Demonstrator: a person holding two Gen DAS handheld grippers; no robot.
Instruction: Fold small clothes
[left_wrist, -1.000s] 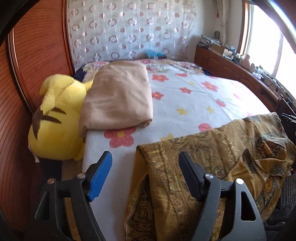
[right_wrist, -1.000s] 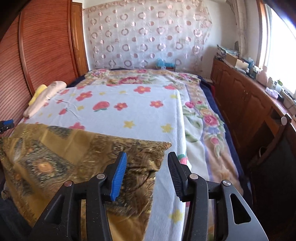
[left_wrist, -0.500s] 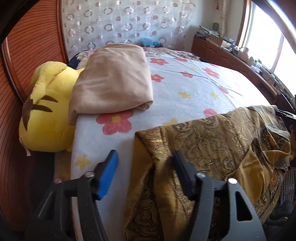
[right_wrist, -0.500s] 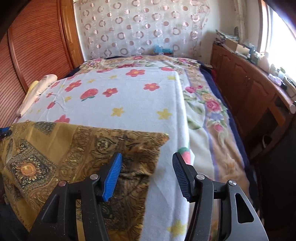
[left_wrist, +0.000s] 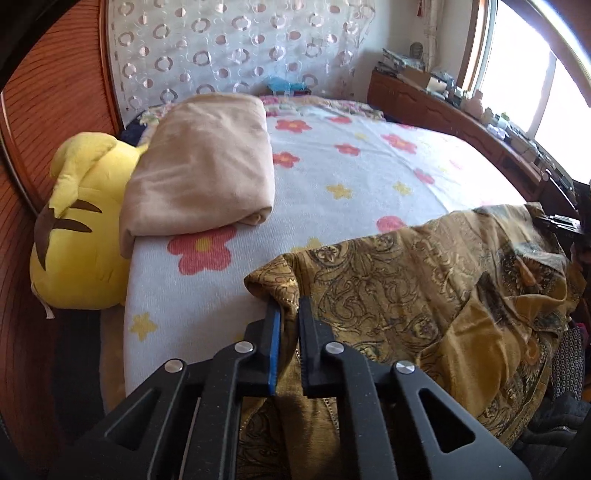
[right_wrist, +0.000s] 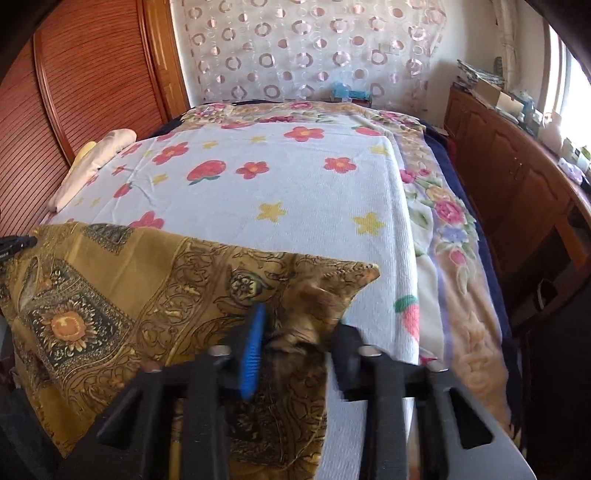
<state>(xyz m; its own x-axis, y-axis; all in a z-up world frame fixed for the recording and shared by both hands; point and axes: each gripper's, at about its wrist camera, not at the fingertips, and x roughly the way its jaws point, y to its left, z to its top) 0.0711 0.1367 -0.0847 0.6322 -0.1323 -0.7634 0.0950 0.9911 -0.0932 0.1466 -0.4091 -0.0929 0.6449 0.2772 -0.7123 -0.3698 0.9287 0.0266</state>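
A golden-brown patterned cloth (left_wrist: 424, 280) lies over the near edge of the bed and hangs down in front. It also shows in the right wrist view (right_wrist: 129, 280). My left gripper (left_wrist: 289, 308) is shut on the cloth's left corner. My right gripper (right_wrist: 299, 325) straddles the cloth's right corner with its jaws part-way apart and blurred; cloth bunches between them, and I cannot tell whether they pinch it.
A folded beige blanket (left_wrist: 201, 173) and a yellow plush toy (left_wrist: 77, 236) lie at the bed's left side by a wooden wall (left_wrist: 48, 92). The flowered bedspread (right_wrist: 280, 184) stretches ahead. A wooden cabinet (right_wrist: 517, 184) runs along the right, under the window.
My left gripper moved forward and shut on the cloth's left corner. My right gripper moved onto the right corner and its jaws have narrowed.
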